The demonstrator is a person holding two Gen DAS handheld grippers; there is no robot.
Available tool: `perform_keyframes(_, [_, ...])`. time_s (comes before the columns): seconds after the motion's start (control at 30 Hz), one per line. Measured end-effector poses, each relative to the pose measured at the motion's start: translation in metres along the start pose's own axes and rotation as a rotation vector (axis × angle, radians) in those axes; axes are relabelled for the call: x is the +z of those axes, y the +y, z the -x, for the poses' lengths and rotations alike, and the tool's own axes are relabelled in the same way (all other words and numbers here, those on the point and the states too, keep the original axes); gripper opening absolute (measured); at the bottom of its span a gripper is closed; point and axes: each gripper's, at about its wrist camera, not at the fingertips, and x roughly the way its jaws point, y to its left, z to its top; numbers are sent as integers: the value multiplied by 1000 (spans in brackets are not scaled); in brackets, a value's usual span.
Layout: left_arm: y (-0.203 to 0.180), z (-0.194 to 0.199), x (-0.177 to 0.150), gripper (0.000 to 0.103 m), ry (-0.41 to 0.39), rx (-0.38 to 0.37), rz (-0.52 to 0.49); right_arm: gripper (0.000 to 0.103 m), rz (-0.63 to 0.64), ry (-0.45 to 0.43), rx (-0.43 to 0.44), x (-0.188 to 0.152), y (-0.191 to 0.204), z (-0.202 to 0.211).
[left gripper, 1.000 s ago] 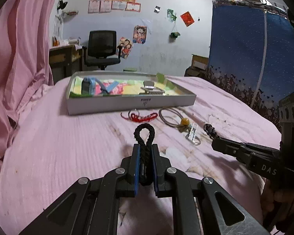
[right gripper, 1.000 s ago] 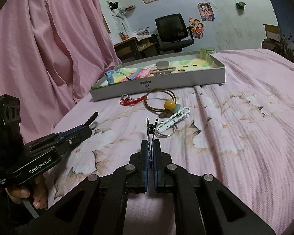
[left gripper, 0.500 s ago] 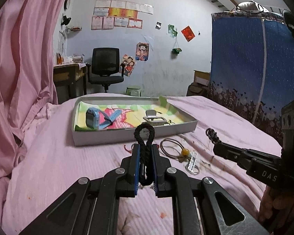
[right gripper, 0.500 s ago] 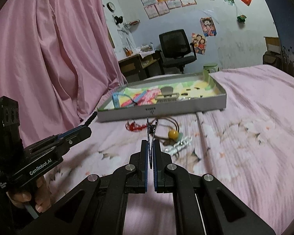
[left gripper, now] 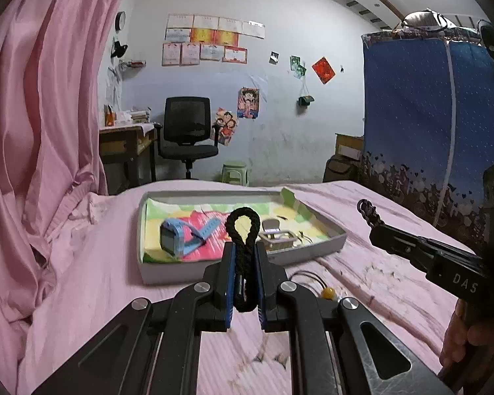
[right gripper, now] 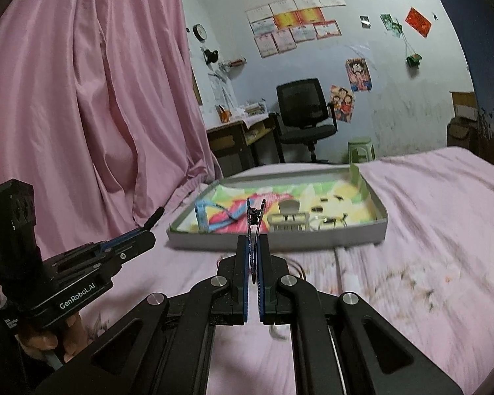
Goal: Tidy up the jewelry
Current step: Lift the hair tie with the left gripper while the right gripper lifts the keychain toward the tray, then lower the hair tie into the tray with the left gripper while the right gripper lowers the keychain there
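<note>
My left gripper [left gripper: 243,250] is shut on a black braided cord bracelet [left gripper: 243,227], its loop standing up between the fingers. My right gripper [right gripper: 253,247] is shut on a thin dark hair clip [right gripper: 254,222]. Both are held above the pink bed, just short of the grey tray [left gripper: 168,275], also seen in the right wrist view [right gripper: 280,242]. The tray holds a blue watch [left gripper: 181,235] and a pale clasp [left gripper: 276,235]. A brown cord with a yellow bead [left gripper: 327,293] lies on the bed in front of the tray.
A pink curtain [left gripper: 39,131] hangs at the left. A blue fabric wardrobe [left gripper: 434,115] stands at the right. A black office chair [left gripper: 187,131], a desk [left gripper: 122,144] and a green stool [left gripper: 235,172] stand beyond the bed.
Both grippers have risen and moved toward the tray with their items. The loose jewelry on the bed has dropped mostly out of sight below the fingers.
</note>
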Motion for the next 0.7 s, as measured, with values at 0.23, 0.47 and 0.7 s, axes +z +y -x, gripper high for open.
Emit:
perform_keyframes(0.23, [6,-5,13,11,-30,16,13,4,18,-17,3,12,3,-7])
perform_keyframes(0.47, [17,-23,31,11,-42,42,34,4,35,-41,-1,32,4,-18])
perform_keyframes(0.7, [24,-55,54,11,-51,60,46,4,60,-65,-2,55,2,-42])
